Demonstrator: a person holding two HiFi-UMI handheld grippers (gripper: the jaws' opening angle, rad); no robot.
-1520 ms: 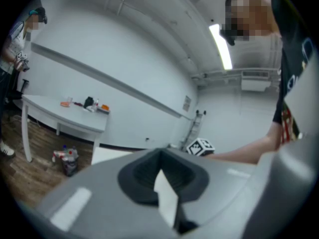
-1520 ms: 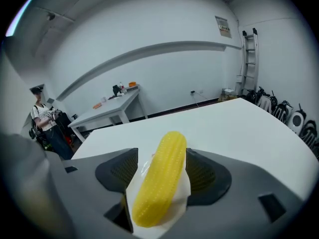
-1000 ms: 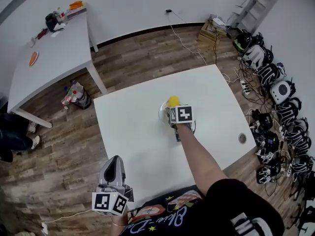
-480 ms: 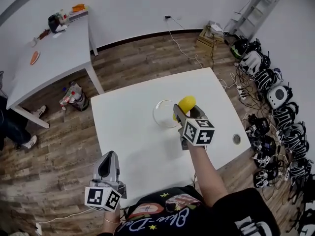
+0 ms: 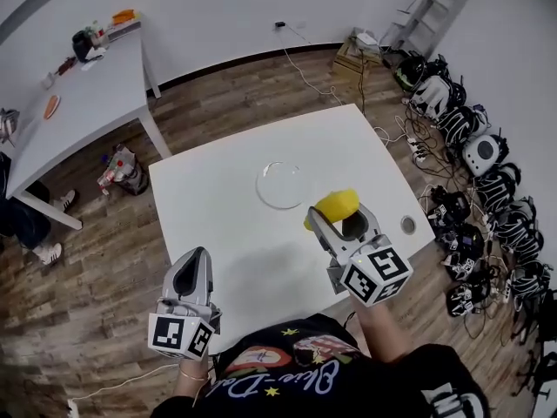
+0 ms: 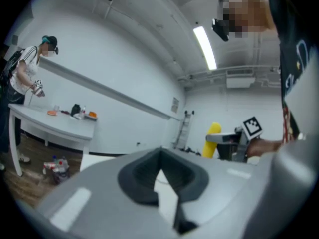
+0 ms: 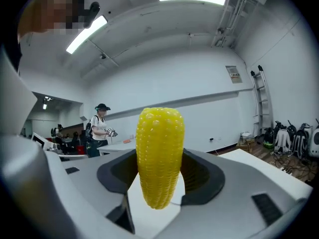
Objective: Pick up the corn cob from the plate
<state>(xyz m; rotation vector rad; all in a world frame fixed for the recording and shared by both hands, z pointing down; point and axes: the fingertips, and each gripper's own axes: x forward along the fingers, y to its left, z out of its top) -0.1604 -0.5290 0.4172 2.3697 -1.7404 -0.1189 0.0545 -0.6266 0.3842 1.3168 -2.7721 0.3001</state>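
Observation:
My right gripper [image 5: 336,219] is shut on a yellow corn cob [image 5: 334,205] and holds it in the air over the near right part of the white table [image 5: 209,225]. In the right gripper view the corn cob [image 7: 159,156] stands upright between the dark pads [image 7: 202,178]. The clear round plate [image 5: 282,185] lies bare at the table's middle, apart from the cob. My left gripper [image 5: 192,279] hangs at the table's near left edge, jaws together with nothing in them. From the left gripper [image 6: 162,177] view, the corn cob [image 6: 213,139] shows at the right.
A second table [image 5: 78,103] with small items stands at the back left, with a person's legs [image 5: 26,225] beside it. Headsets and cables [image 5: 487,190] line the floor on the right. A ladder [image 5: 431,7] leans at the back right. A round hole [image 5: 406,225] marks the table's right edge.
The right gripper has lifted the corn cob off the plate and carried it toward the near right. The plate now lies bare. The left gripper has barely moved.

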